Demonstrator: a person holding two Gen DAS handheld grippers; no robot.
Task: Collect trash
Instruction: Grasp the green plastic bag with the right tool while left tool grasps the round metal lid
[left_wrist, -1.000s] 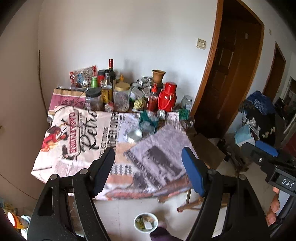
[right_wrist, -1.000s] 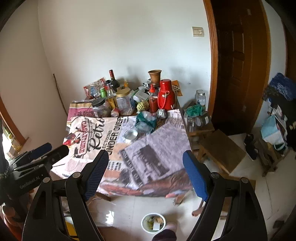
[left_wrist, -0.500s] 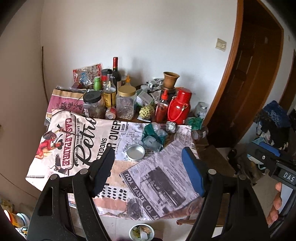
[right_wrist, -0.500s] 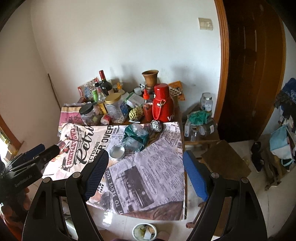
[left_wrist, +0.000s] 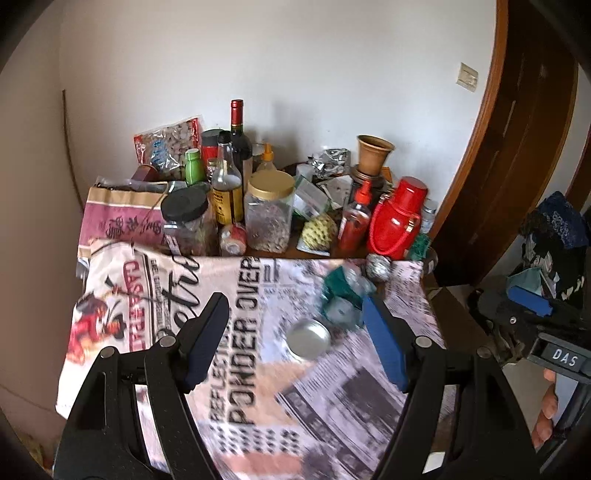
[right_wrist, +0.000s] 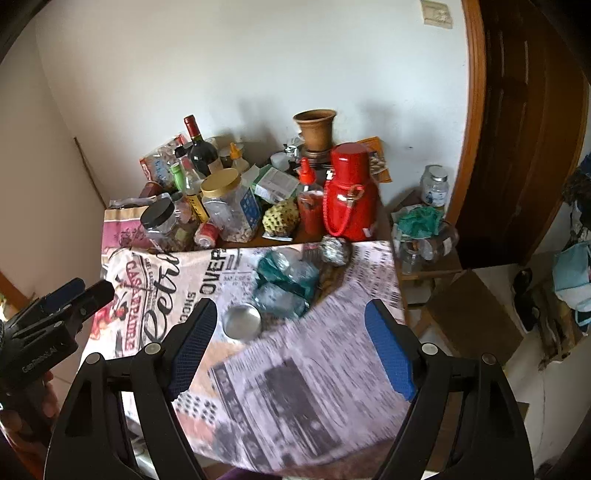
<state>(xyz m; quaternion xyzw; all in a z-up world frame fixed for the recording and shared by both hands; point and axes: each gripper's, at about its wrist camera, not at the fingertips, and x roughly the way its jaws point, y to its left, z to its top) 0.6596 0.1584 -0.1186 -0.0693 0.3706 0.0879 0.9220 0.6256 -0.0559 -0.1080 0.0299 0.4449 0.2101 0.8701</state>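
On the newsprint-patterned tablecloth (left_wrist: 236, 325) (right_wrist: 303, 362) lie crumpled green and clear plastic wrappers (left_wrist: 345, 295) (right_wrist: 286, 282), a round metal lid (left_wrist: 308, 339) (right_wrist: 242, 321) and a foil ball (left_wrist: 377, 266) (right_wrist: 334, 250). My left gripper (left_wrist: 295, 339) hovers open above the cloth, the lid showing between its fingers. My right gripper (right_wrist: 290, 343) is open too, above the cloth just in front of the wrappers. Neither holds anything. Each gripper shows at the other view's edge, the right one (left_wrist: 532, 306) and the left one (right_wrist: 62, 299).
Jars, bottles, a red flask (left_wrist: 397, 221) (right_wrist: 349, 195), a clay pot (right_wrist: 316, 127) and packets crowd the table's back against the wall. A low side table (right_wrist: 436, 258) with jars and green plastic stands right, beside a wooden door (right_wrist: 524, 129). Clothes pile at far right.
Both grippers have moved forward and a little down toward the table; the lid and wrappers now sit much closer. The floor bowl has dropped out of view. Jaws stay equally wide.
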